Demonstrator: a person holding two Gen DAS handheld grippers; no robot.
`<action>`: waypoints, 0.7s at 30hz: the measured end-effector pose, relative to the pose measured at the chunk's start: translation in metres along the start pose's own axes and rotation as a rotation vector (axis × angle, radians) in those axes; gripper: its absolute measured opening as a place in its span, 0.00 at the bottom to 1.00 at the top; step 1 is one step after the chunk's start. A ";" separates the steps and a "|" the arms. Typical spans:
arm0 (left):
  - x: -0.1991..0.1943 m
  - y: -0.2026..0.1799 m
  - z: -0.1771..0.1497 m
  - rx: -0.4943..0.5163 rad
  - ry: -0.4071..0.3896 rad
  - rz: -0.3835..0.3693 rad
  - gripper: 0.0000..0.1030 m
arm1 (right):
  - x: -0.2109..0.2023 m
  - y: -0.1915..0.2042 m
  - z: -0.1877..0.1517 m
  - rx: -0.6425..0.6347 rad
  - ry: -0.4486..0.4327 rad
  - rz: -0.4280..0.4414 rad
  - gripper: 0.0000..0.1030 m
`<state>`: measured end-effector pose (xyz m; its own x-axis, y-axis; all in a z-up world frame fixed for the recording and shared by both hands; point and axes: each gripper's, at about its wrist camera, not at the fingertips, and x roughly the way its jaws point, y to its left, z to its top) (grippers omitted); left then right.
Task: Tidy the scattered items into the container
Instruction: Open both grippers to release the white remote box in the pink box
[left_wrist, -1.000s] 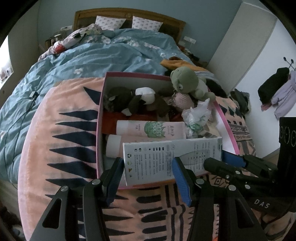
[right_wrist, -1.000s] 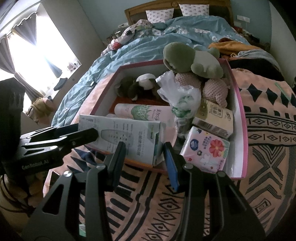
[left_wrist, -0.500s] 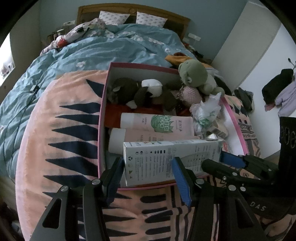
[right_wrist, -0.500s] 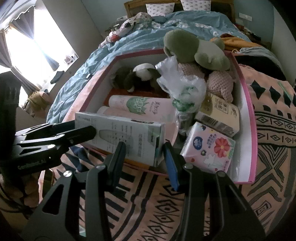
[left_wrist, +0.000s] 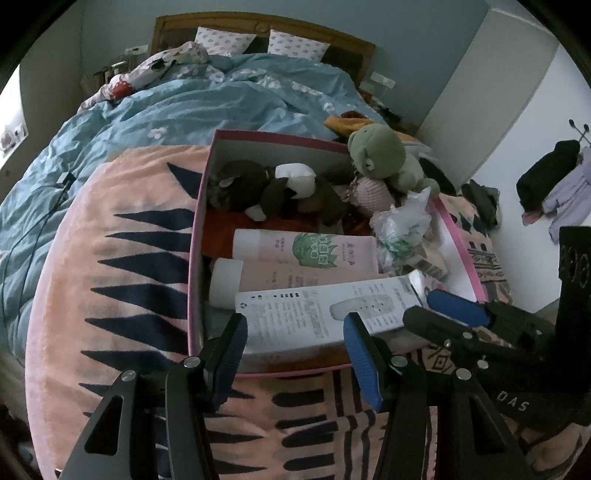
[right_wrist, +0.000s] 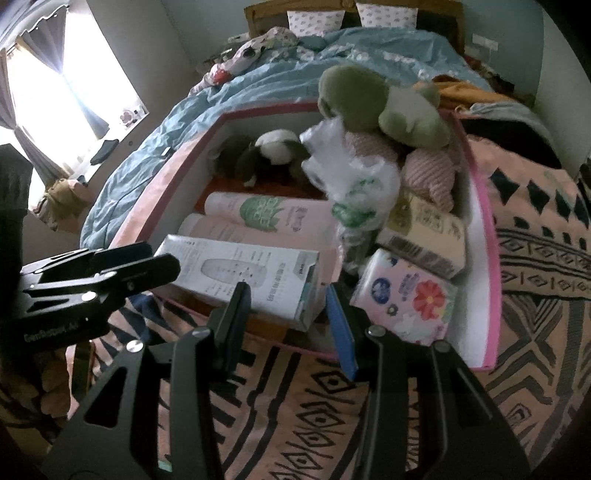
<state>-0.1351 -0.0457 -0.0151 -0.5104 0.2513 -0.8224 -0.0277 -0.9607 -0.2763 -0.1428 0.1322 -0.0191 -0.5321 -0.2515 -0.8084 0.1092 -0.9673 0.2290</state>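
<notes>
A pink-rimmed box (left_wrist: 197, 236) (right_wrist: 480, 236) sits on the patterned blanket, filled with plush toys, two pink tubes (left_wrist: 306, 251), a plastic bag and tissue packs (right_wrist: 406, 295). A white carton (left_wrist: 321, 314) (right_wrist: 243, 277) lies across the box's near end. My left gripper (left_wrist: 295, 343) is open, its fingers either side of the carton's left part. My right gripper (right_wrist: 288, 314) is open around the carton's right end; it also shows in the left wrist view (left_wrist: 443, 314).
A green plush frog (left_wrist: 376, 155) (right_wrist: 373, 99) sits on the pile at the box's far right. The blue duvet (left_wrist: 184, 103) and pillows lie beyond the box. Clothes hang at the right wall (left_wrist: 554, 177). A bright window (right_wrist: 55, 92) is on the left.
The carton has come lower and flatter onto the box's near end. Both grippers have moved in closer over the box and stay open around the carton.
</notes>
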 end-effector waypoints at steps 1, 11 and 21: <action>0.000 -0.001 0.000 0.004 -0.001 -0.003 0.54 | -0.001 0.001 0.001 -0.002 -0.007 0.002 0.44; -0.019 -0.006 -0.012 0.017 -0.046 -0.046 0.56 | 0.004 0.008 -0.008 -0.036 0.024 0.020 0.44; -0.064 0.006 -0.054 0.029 -0.073 -0.069 0.64 | -0.040 0.005 -0.039 -0.042 -0.029 0.080 0.44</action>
<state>-0.0562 -0.0609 0.0094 -0.5679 0.3089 -0.7629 -0.0893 -0.9445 -0.3160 -0.0880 0.1361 -0.0069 -0.5444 -0.3276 -0.7722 0.1872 -0.9448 0.2689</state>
